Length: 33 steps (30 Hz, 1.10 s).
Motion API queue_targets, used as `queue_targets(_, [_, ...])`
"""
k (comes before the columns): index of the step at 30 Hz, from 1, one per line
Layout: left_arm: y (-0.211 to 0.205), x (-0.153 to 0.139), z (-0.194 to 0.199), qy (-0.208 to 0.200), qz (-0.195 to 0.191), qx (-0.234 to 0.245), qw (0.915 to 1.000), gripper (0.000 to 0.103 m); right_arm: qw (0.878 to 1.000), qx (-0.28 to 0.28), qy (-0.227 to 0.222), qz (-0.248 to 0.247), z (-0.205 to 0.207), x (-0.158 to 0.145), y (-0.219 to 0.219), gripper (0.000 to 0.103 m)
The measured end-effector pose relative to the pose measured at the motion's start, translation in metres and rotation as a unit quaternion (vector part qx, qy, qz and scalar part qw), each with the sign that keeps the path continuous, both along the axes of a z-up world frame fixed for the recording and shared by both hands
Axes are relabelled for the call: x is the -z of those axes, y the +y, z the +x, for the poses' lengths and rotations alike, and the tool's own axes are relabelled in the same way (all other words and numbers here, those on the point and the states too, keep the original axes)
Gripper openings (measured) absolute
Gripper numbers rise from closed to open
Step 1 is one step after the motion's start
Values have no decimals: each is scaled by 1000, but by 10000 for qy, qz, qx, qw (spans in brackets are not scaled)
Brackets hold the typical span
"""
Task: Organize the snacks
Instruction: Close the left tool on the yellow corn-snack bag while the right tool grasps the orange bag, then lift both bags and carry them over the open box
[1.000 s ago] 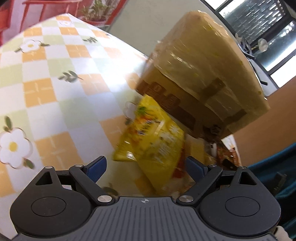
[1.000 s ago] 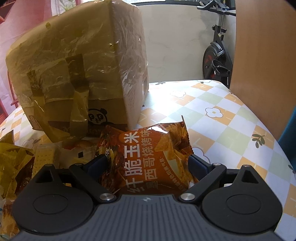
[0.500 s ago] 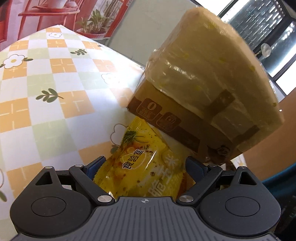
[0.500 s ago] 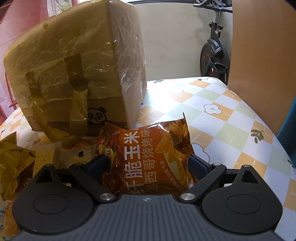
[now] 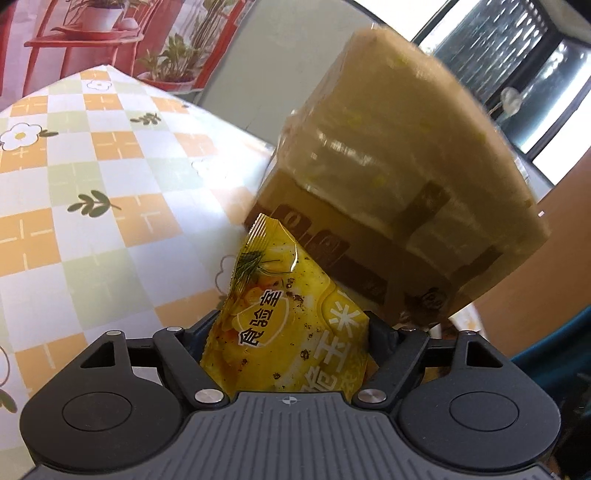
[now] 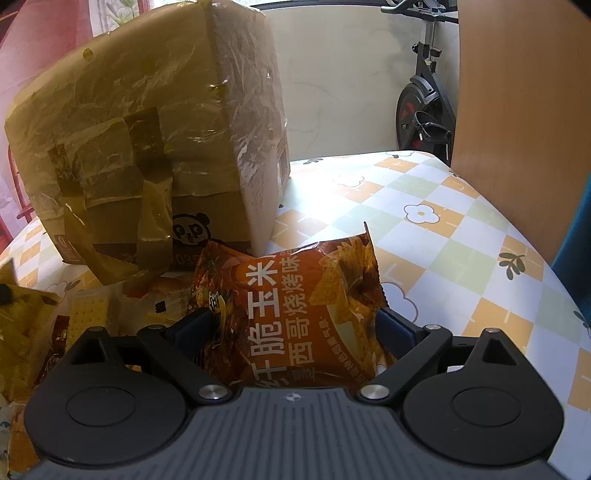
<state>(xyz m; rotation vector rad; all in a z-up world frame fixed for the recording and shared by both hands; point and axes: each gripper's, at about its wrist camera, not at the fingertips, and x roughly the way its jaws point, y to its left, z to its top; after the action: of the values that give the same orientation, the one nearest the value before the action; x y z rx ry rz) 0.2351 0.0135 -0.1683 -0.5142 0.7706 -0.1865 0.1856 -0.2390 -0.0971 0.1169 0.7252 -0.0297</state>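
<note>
table (image 6: 461, 236) under a checked orange, green and white cloth with flowers and leaves; takes up most of both views.

cardboard box (image 6: 147, 129), large, wrapped in clear and brown tape, panda print low on one face. stands on the table behind the snacks, in both views (image 5: 399, 166).

exercise bike (image 6: 424, 107) by the far wall, well apart from the table. red shelf with potted plants (image 5: 92, 22) beyond the other table edge.

orange snack bag (image 6: 291, 306), corn chips pictured on it, lies on the cloth just in front of the box's corner. right gripper (image 6: 295, 325): jaws set either side of this bag, blue pads against its sides, holding it.

yellow snack bag (image 5: 284, 317), stands tilted, top corner near the box's lower edge. left gripper (image 5: 291, 332): jaws have just been closing, now pressed to both sides of the yellow bag, gripping it.

loose pile of smaller snack packs (image 6: 55, 325) on the table left of the orange bag, in front of the box; cracker pack (image 6: 90, 310) among them.
</note>
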Motion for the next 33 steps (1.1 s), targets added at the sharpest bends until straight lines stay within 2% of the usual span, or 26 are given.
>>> queue_targets(6, [5,-16,-7,-220,70,-90,9997,81,10000,-1,29,-80,6,0,3,96])
queue_targets(13, [8,-32,-7,-403,327,-94,9986,81,10000,-17,-58,-22,0,-11,-1,83])
queue_targets(23, [7,-44,-7,-566,540,-5,9969,82,9996,66,-225,155,-12,-24,-4,82])
queue_targets(33, [6,-65,-2,-907,599,120,9940,82,9981,72,-596,99,-18,-57,-7,82])
